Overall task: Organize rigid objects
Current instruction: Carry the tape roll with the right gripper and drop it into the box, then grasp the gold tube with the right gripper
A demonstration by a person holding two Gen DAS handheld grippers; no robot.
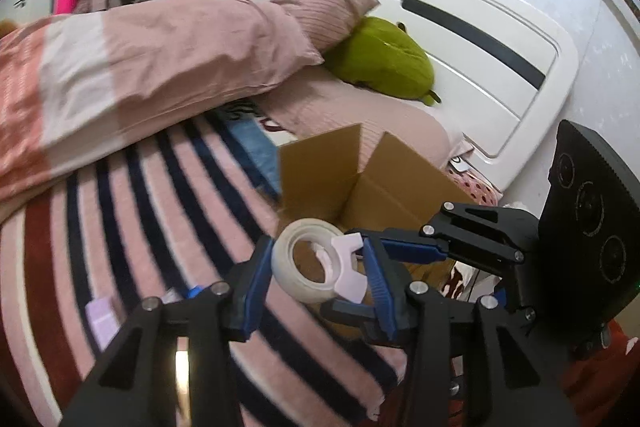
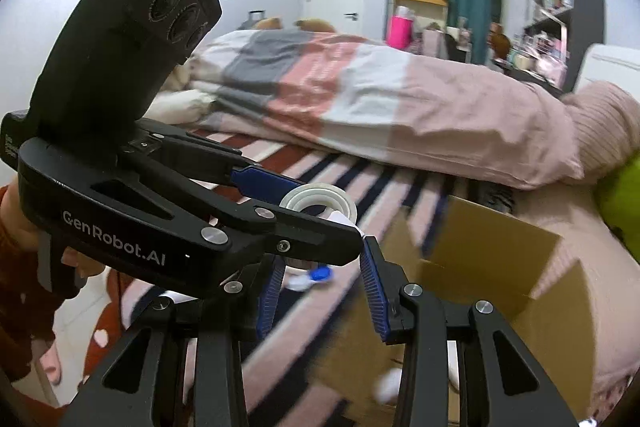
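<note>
The left tongs are clamped on the tape roll, its hole facing them, the open cardboard box just beyond, while the right tongs gape apart nearby over the bed.

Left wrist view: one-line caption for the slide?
Left gripper holds a tape roll above the striped blanket, beside an open cardboard box.

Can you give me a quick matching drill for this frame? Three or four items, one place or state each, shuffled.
Items:
1. tape roll
2. cardboard box
3. green plush toy
4. right gripper

States:
A. against the headboard, beside the pillow
B. clamped in the left gripper
C. jaws apart, holding nothing
D. flaps open, on the bed

Pairs: 1-B, 2-D, 3-A, 4-C
</note>
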